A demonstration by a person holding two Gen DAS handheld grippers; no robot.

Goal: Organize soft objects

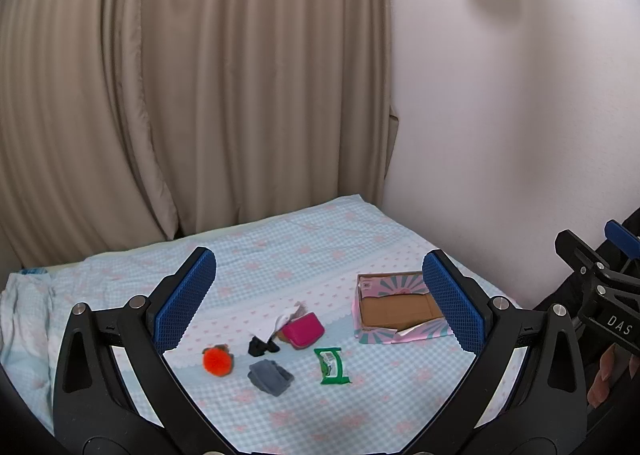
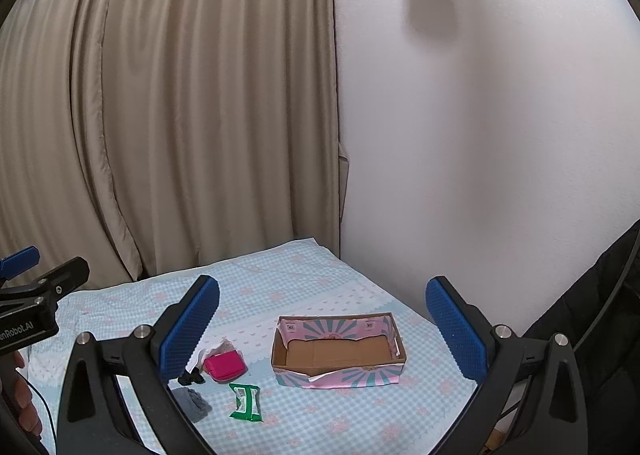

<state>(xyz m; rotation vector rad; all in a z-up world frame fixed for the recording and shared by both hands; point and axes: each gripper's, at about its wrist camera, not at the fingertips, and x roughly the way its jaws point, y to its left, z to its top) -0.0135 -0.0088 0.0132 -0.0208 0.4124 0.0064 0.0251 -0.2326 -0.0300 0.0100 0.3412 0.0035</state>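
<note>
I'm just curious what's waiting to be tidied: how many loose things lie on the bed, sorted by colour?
Orange: 1, pompom
Black: 1, small item
Grey: 1, cloth
Pink: 1, pouch
Green: 1, packet
White: 1, crumpled piece
Total: 6, none in the box.

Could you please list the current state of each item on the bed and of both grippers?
cardboard box: open, empty, upright.
orange pompom: loose on the sheet, outside the box.
grey cloth: crumpled, outside the box.
black item: on the sheet, outside the box.
pink pouch: shut, on the sheet.
green packet: flat, outside the box.
left gripper: open, empty.
right gripper: open, empty.
</note>
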